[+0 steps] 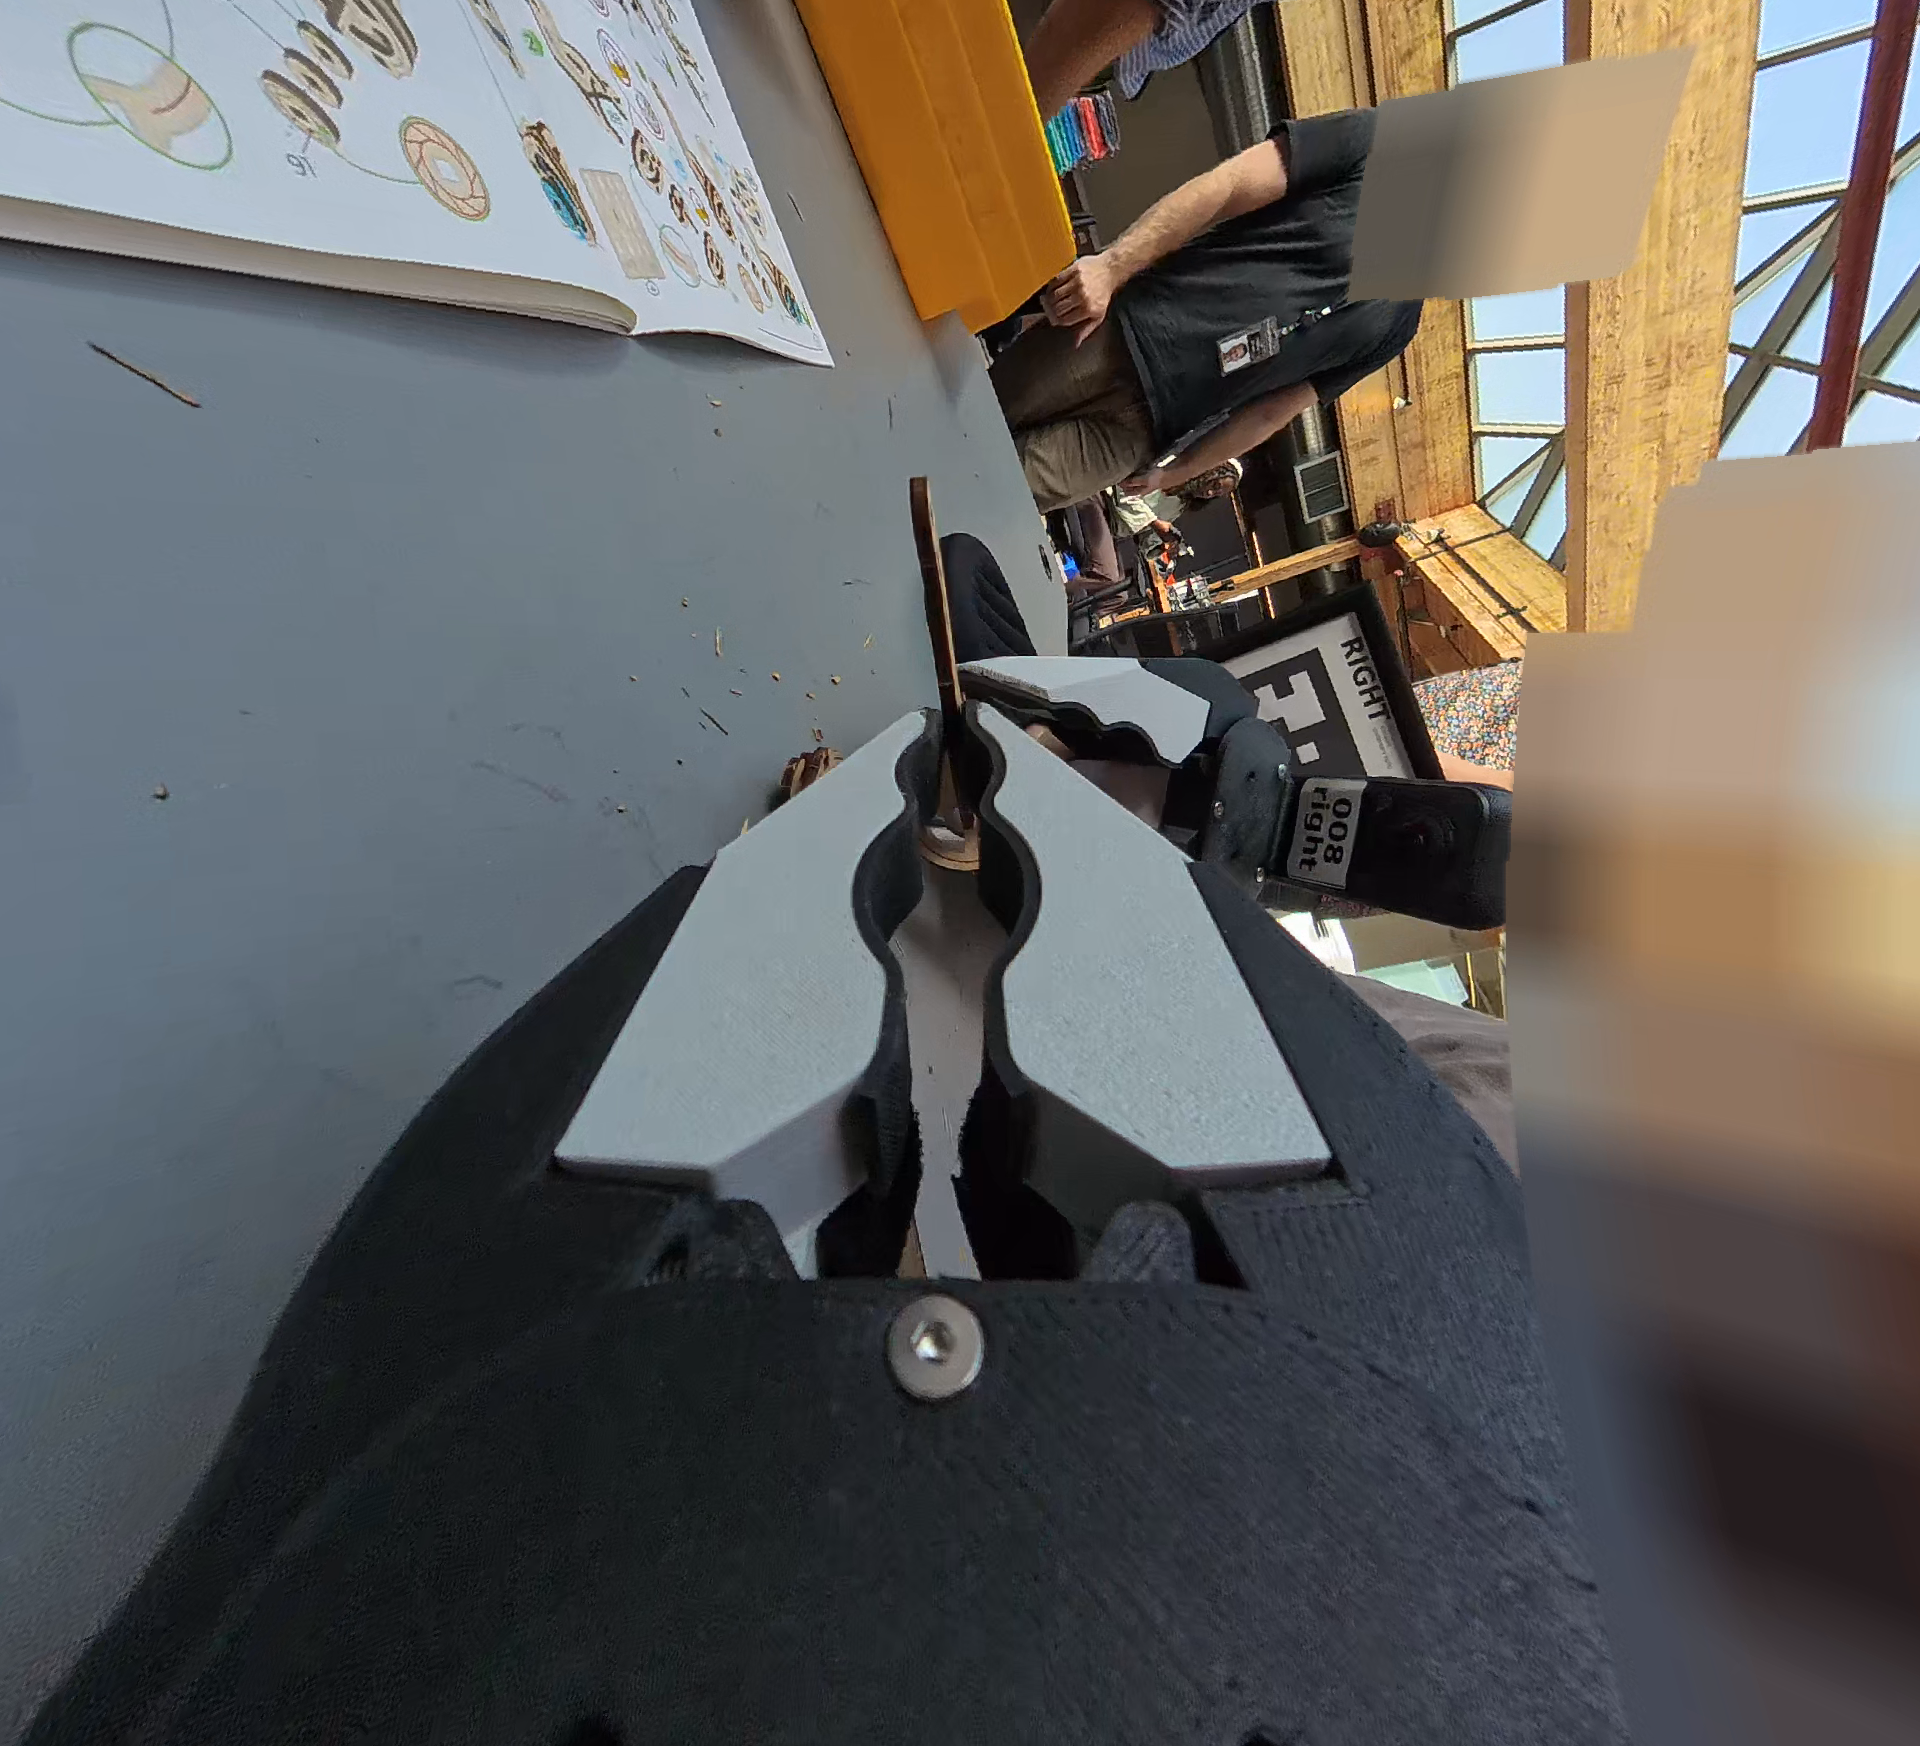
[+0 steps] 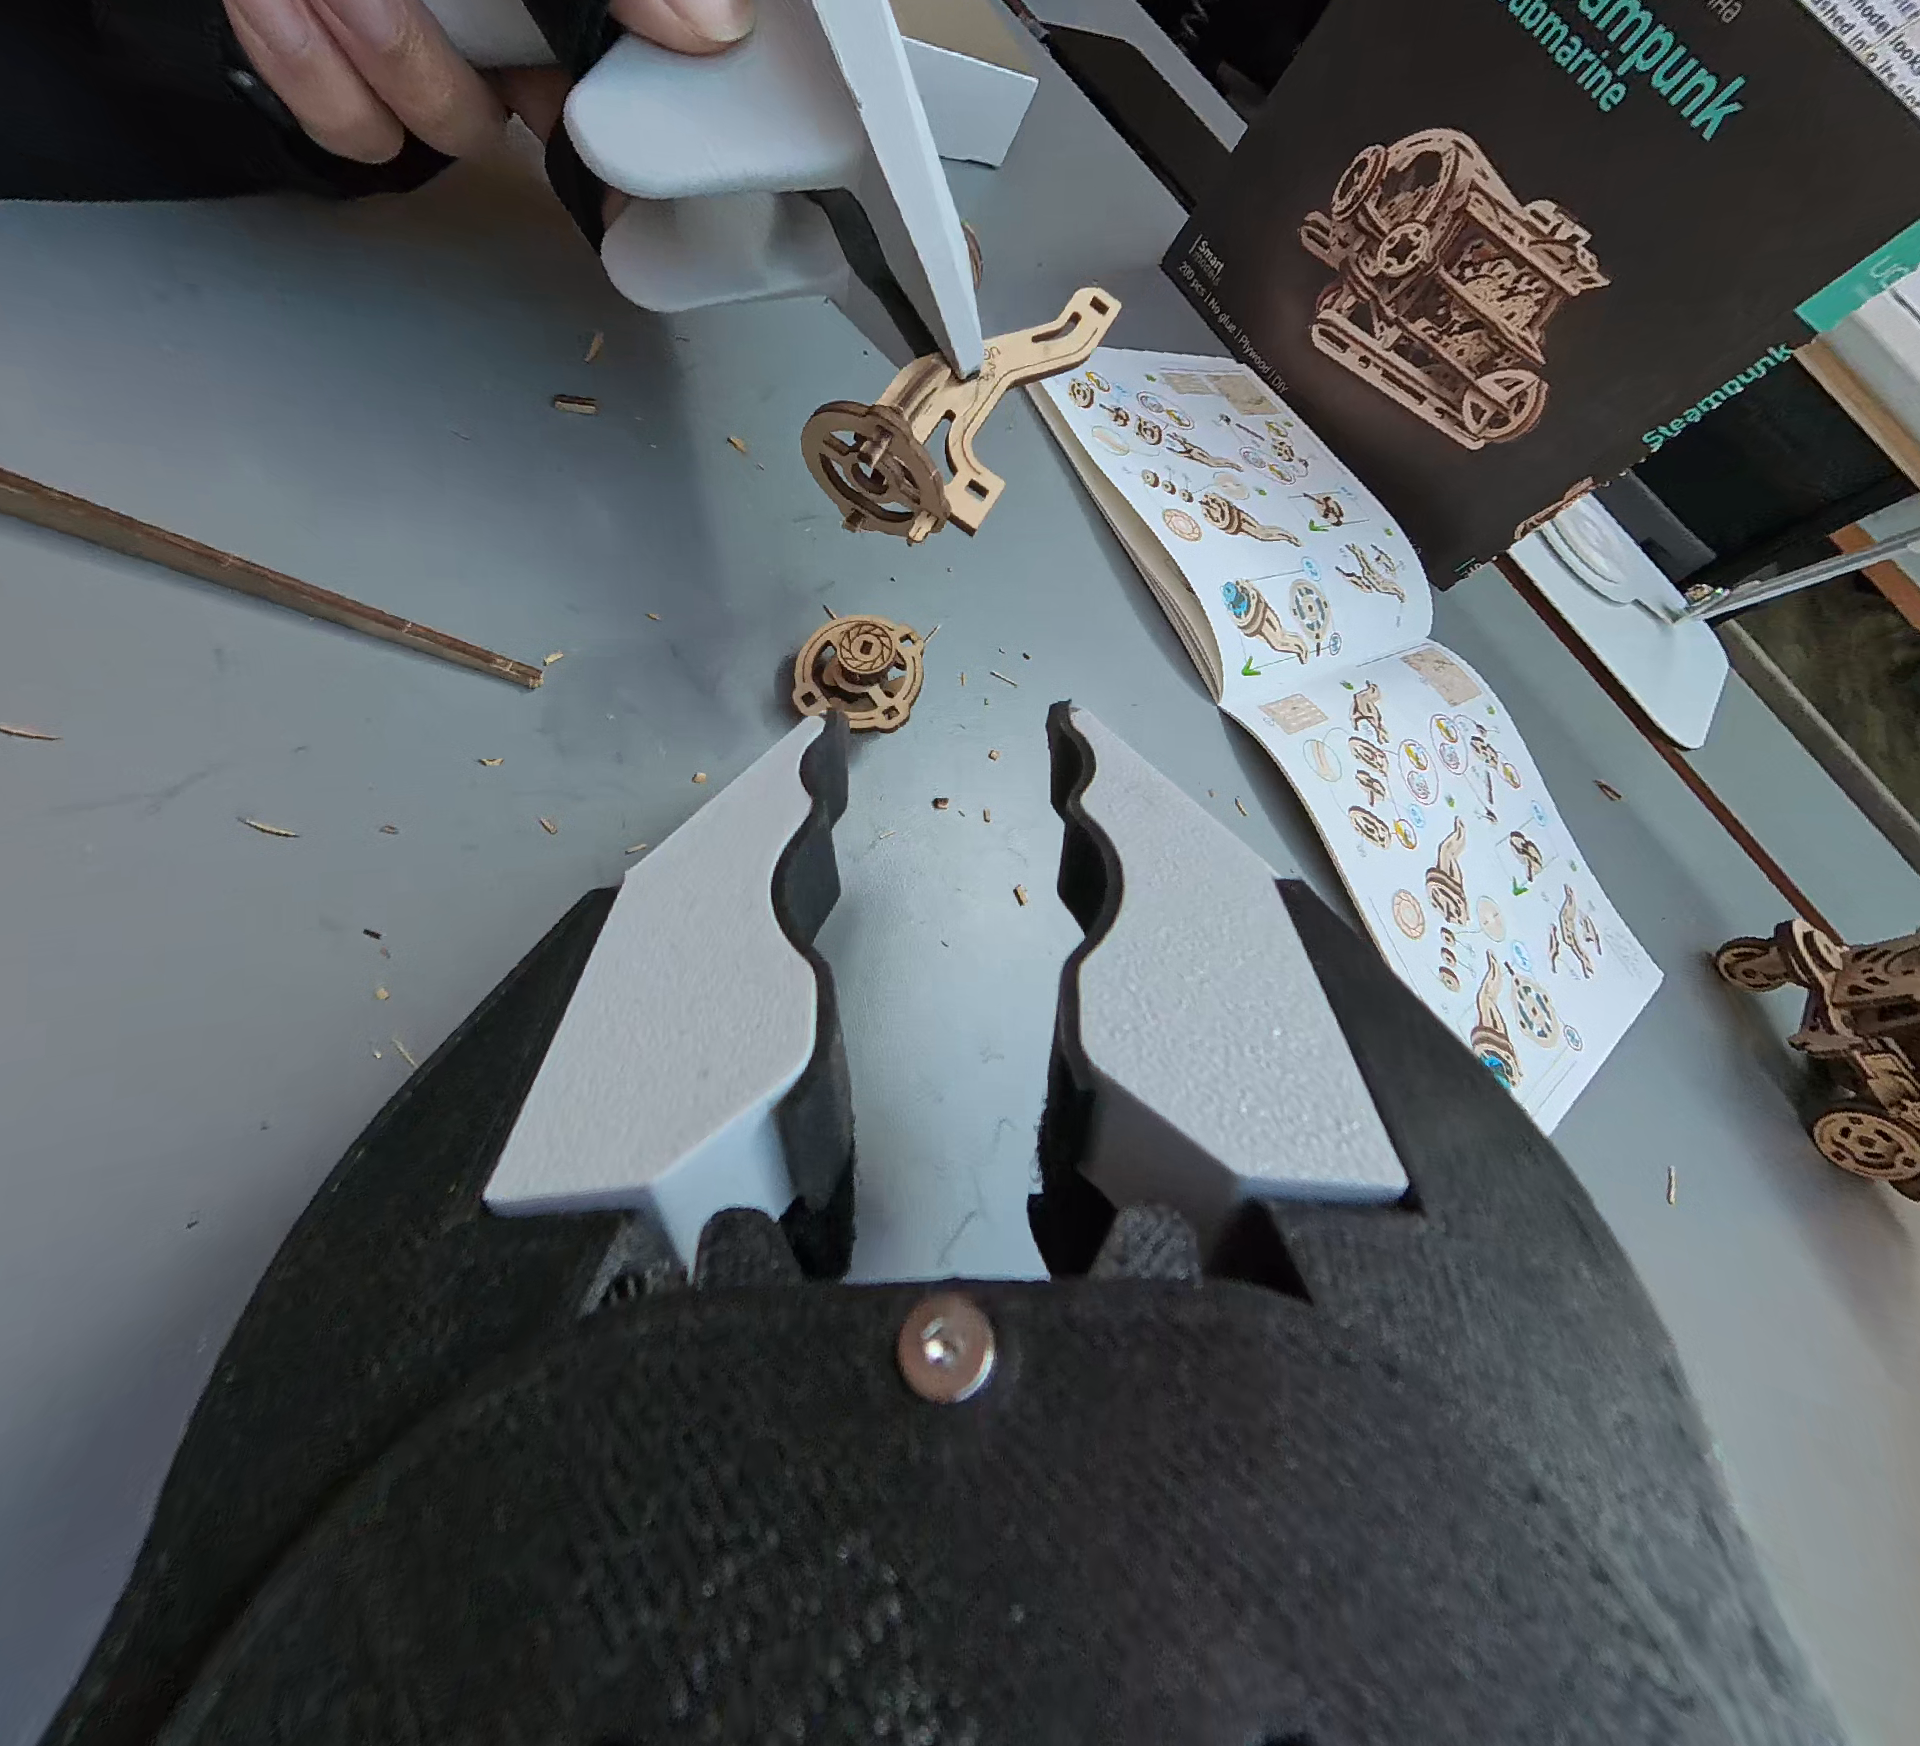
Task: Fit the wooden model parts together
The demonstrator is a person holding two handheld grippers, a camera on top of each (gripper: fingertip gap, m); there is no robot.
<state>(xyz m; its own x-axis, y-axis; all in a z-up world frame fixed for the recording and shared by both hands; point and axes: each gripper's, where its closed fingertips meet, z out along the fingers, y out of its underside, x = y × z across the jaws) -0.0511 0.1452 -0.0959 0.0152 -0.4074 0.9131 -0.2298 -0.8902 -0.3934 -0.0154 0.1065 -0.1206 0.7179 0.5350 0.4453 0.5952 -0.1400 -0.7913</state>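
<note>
My left gripper is shut on a flat wooden bracket, seen edge-on in the left wrist view. In the right wrist view that bracket carries a round wooden wheel and hangs above the grey table, pinched in the left gripper. A small round wooden gear part lies on the table below it. My right gripper is open and empty, its left fingertip just beside the gear part. The right gripper also shows in the left wrist view.
An open instruction booklet lies right of the parts, also in the left wrist view. A dark model box stands behind it. A built wooden model sits far right. A thin wooden strip lies left. People stand beyond a yellow bin. My hands' fingertips stand some 7 cm from each other.
</note>
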